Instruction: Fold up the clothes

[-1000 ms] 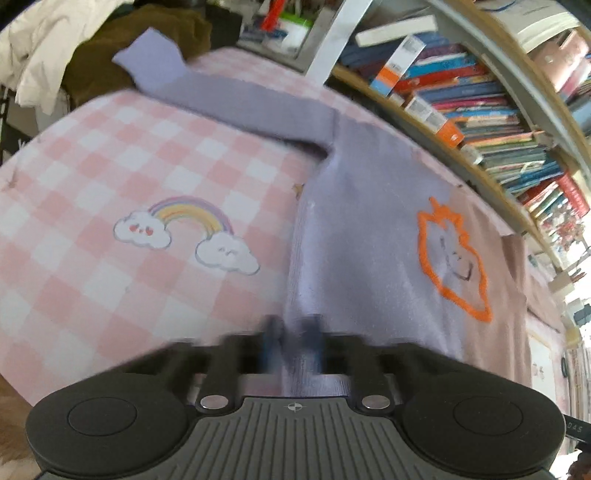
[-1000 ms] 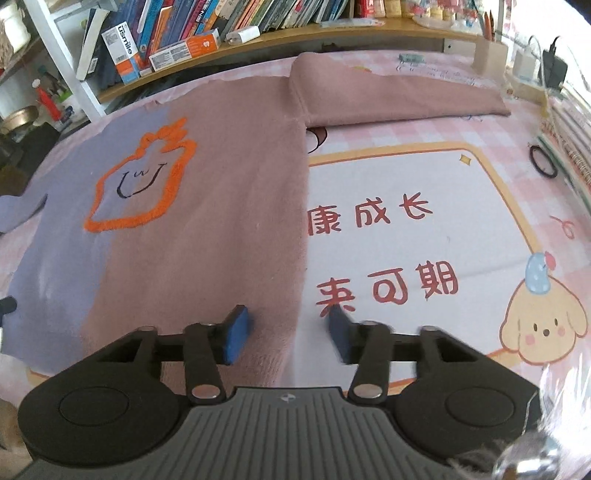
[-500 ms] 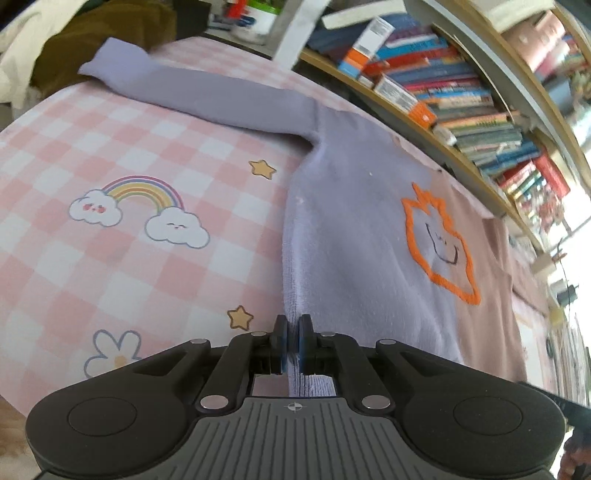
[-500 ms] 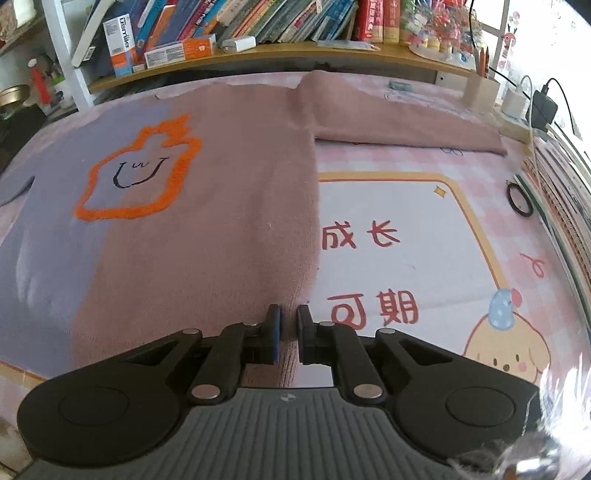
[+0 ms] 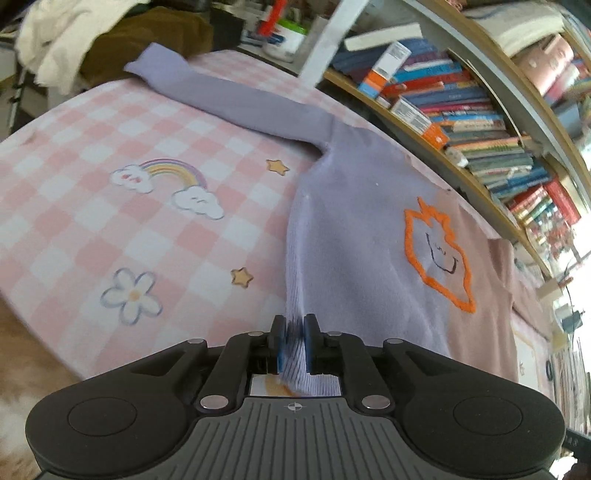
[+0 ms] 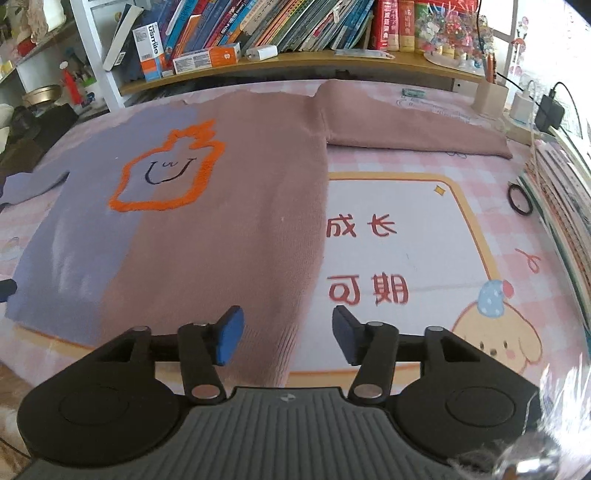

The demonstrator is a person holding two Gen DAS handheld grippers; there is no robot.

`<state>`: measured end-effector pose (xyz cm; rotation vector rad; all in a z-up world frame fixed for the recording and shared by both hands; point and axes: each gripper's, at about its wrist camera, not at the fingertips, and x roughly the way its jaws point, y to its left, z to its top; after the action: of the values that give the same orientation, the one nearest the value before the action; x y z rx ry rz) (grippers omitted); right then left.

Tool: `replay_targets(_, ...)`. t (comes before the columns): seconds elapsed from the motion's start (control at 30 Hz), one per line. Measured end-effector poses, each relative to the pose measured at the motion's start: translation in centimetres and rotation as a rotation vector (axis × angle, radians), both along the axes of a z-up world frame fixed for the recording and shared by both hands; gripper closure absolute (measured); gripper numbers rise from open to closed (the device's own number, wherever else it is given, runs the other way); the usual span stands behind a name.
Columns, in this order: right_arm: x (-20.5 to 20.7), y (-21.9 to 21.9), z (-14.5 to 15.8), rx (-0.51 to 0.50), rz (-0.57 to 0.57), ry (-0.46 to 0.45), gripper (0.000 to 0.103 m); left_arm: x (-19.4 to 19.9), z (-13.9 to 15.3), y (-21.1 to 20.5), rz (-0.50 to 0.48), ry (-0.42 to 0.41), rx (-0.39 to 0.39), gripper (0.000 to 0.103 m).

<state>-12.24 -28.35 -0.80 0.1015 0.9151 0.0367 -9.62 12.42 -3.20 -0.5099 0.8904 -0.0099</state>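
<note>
A two-tone sweater, lilac on one half and dusty pink on the other, with an orange outlined face, lies flat on the pink checked cloth (image 5: 92, 229). In the left wrist view the sweater (image 5: 362, 221) has its lilac sleeve stretched to the far left, and my left gripper (image 5: 294, 341) is shut on the lilac hem corner. In the right wrist view the sweater (image 6: 221, 221) fills the left and middle. My right gripper (image 6: 288, 334) is open, its fingers astride the pink hem corner, not gripping it.
A bookshelf (image 6: 295, 33) full of books runs along the far edge. A pile of clothes (image 5: 92, 44) lies beyond the lilac sleeve. A black hair tie (image 6: 519, 199), chargers (image 6: 535, 107) and stacked books (image 6: 565, 206) sit at the right.
My left gripper closed on the lilac hem and still holds it. My right gripper closed at the pink hem half a second ago and has now opened again.
</note>
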Motion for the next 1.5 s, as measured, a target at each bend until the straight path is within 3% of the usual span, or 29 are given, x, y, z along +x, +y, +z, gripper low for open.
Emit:
replay_targets(0.1, -1.3, 0.7, 0.9, 0.010, 0.012, -0.031, 0.040, -1.3, 1.5, -0.6, -0.001, -0.033, 0.031, 0.092)
replay_targets(0.27, -2.8, 1.8, 1.9, 0.011, 0.035, -0.072, 0.032, -3.1, 4.1, -2.0, -0.006, -0.092, 0.108, 0.078)
replay_targets(0.37, -3.5, 2.3, 2.5, 0.003, 0.035, -0.099, 0.025, -4.0, 5.3, -2.7, -0.009, -0.115, 0.158, 0.060)
replay_targets(0.43, -4.0, 2.5, 2.9, -0.003, 0.031, -0.116, 0.020, -4.6, 5.8, -3.3, -0.004, -0.126, 0.220, 0.035)
replay_targets(0.53, -4.5, 2.8, 3.1, -0.004, 0.037, -0.135, 0.016, -5.3, 6.4, -4.4, -0.003, -0.129, 0.308, 0.022)
replay_targets(0.83, -4.9, 3.1, 3.5, -0.007, 0.027, -0.174, 0.001, -5.9, 6.9, -5.3, -0.034, -0.133, 0.381, 0.016)
replay_targets(1.5, -2.7, 5.3, 3.8, -0.057, -0.074, -0.203, 0.000, -1.3, 6.8, -4.9, -0.136, -0.167, 0.411, 0.016)
